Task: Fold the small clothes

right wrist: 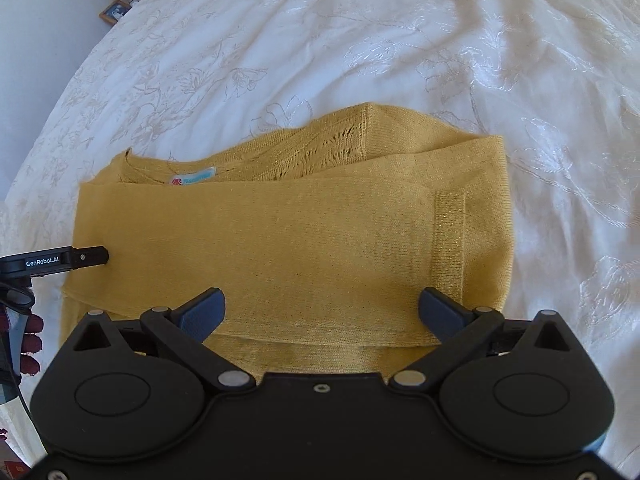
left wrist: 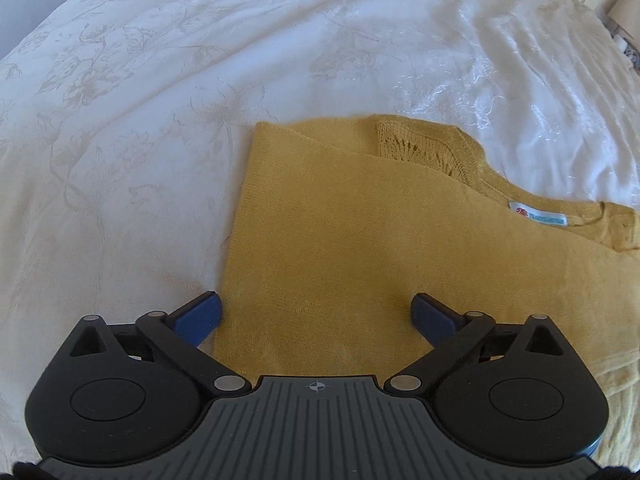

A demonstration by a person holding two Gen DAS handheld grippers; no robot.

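Both sets of jaws stand spread wide with nothing between them. The left gripper hangs low in its frame over the near left part of the mustard knit sweater, one blue pad just off the cloth's left edge and over the white bedspread, the other over the knit. The right gripper hovers in the same manner above the sweater at lower centre of its own view, both pads over yellow fabric.

The garment lies flat at the middle of each picture, its sides already turned inward so that it forms a long band; a ribbed cuff shows toward the right of the right wrist view, and the neck label peeps out at upper left of the cloth. The left tool's tip enters from the left edge there, low over the cloth; whether it touches cannot be told.

Released as they are, and one toward each end of the band, the grippers seem placed either after smoothing the fold or ready to pinch the near edge for the next fold across.

A lamp and a picture frame sit at upper left, well apart from the work.
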